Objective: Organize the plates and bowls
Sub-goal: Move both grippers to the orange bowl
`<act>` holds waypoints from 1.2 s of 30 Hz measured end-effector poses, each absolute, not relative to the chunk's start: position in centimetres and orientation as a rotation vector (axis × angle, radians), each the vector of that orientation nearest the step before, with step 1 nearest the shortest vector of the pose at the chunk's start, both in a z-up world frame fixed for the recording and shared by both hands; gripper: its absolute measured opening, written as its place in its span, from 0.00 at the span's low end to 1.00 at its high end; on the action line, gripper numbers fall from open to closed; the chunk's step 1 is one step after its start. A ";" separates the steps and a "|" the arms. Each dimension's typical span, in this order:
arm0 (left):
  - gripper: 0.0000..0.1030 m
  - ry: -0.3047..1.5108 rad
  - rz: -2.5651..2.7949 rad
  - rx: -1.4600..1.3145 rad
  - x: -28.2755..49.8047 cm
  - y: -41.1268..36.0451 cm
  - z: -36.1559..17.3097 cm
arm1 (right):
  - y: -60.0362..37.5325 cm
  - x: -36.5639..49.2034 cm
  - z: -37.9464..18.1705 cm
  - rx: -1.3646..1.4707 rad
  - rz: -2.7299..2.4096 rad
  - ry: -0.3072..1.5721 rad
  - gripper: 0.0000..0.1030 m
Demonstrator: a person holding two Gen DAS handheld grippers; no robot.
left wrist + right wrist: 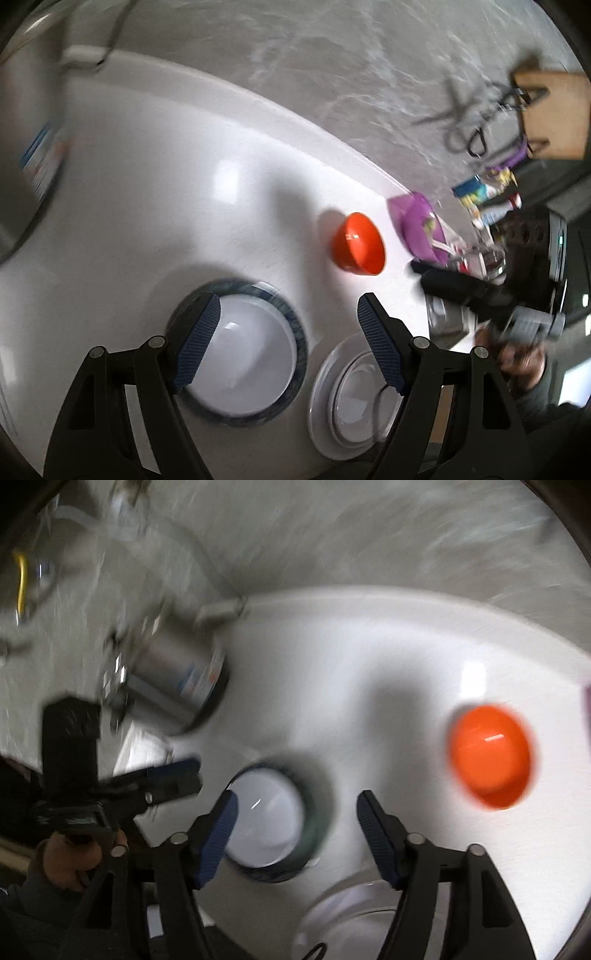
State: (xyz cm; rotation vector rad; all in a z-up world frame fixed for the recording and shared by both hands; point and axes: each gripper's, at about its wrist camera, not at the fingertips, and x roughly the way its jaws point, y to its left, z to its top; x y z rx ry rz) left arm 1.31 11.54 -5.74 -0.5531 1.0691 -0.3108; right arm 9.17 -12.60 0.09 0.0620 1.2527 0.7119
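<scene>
A white bowl with a dark blue rim (243, 350) sits on the white table, right under my open, empty left gripper (288, 339). A clear glass plate (351, 398) lies to its right, partly behind the right finger. An orange bowl (358, 245) sits farther away. In the right wrist view the blue-rimmed bowl (273, 819) lies by the left finger of my open, empty right gripper (297, 834), the orange bowl (491, 757) is to the right, and the glass plate (351, 915) is below. Each gripper shows in the other's view: the right one (480, 291), the left one (166, 779).
A purple container (421, 225) and small bottles (484, 199) stand at the table's right edge. A metal can (177, 679) lies near the table's left edge. A white block with a cable (83, 55) sits at the far edge. Grey floor lies beyond.
</scene>
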 end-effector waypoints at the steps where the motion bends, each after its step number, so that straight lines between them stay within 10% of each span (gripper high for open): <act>1: 0.76 1.058 -0.331 -0.509 1.9 10.8 -5.2 | -14.4 9.7 0.8 0.079 0.687 1.219 0.75; 17: 1.00 1.265 -0.352 -0.151 16.5 -2.7 -10.2 | -32.5 16.3 -7.2 0.370 0.438 1.276 0.83; 36: 0.88 1.421 -0.350 -0.133 21.3 -6.1 -17.0 | -31.4 18.9 -14.3 0.493 0.488 1.430 0.60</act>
